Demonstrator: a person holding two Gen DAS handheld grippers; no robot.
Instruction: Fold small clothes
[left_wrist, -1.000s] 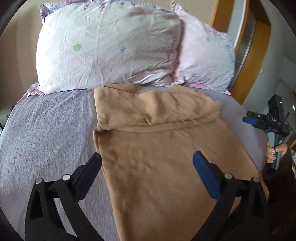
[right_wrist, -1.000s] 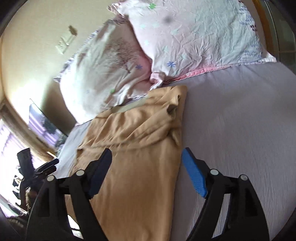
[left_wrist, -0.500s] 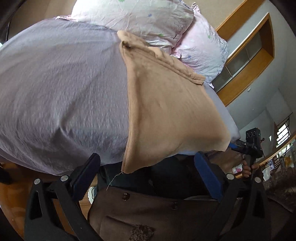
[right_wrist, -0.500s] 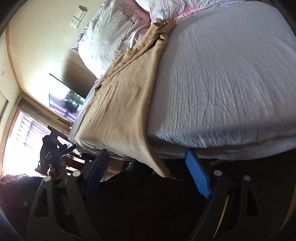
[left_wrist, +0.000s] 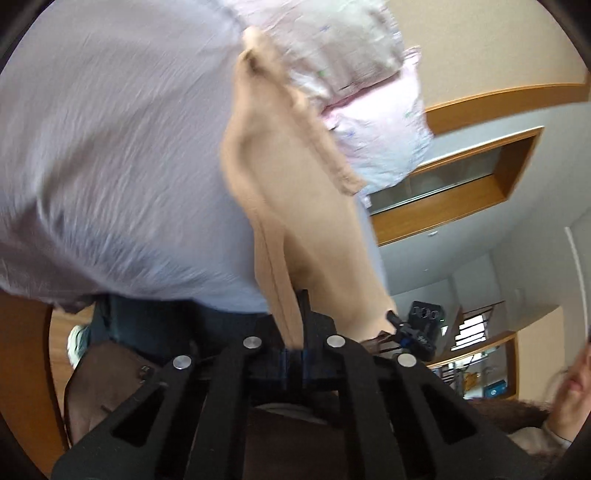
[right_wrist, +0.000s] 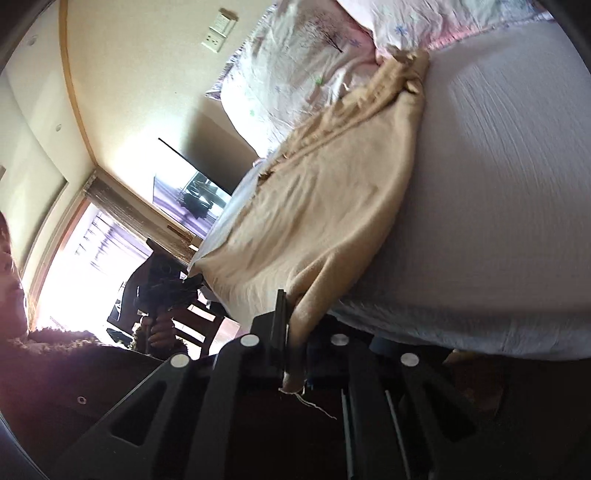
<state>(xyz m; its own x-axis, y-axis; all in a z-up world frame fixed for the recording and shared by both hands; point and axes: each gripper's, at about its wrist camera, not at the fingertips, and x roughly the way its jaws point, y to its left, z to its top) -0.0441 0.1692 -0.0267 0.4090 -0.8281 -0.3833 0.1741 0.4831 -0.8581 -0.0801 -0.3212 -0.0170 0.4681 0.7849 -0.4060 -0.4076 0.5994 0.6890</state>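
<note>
A tan garment (left_wrist: 295, 192) lies on the lilac bed sheet (left_wrist: 110, 147), its far end by the pillows, its near hem hanging over the bed's front edge. My left gripper (left_wrist: 295, 332) is shut on the hem's left corner. In the right wrist view the same garment (right_wrist: 325, 206) stretches from the pillows to the bed edge, and my right gripper (right_wrist: 291, 354) is shut on the hem's right corner, with a loose thread hanging below. Each gripper shows in the other's view: the right one (left_wrist: 413, 332) and the left one (right_wrist: 170, 288).
Two floral pillows (left_wrist: 369, 96) lie at the head of the bed. The bed's front edge (right_wrist: 480, 332) drops off below the grippers. The person's brown coat (left_wrist: 110, 387) and face are close behind. A wall and window are at the left in the right wrist view.
Both grippers have dropped to the bed's front edge and closed from wide open onto the garment's hanging hem corners. The views have tilted.
</note>
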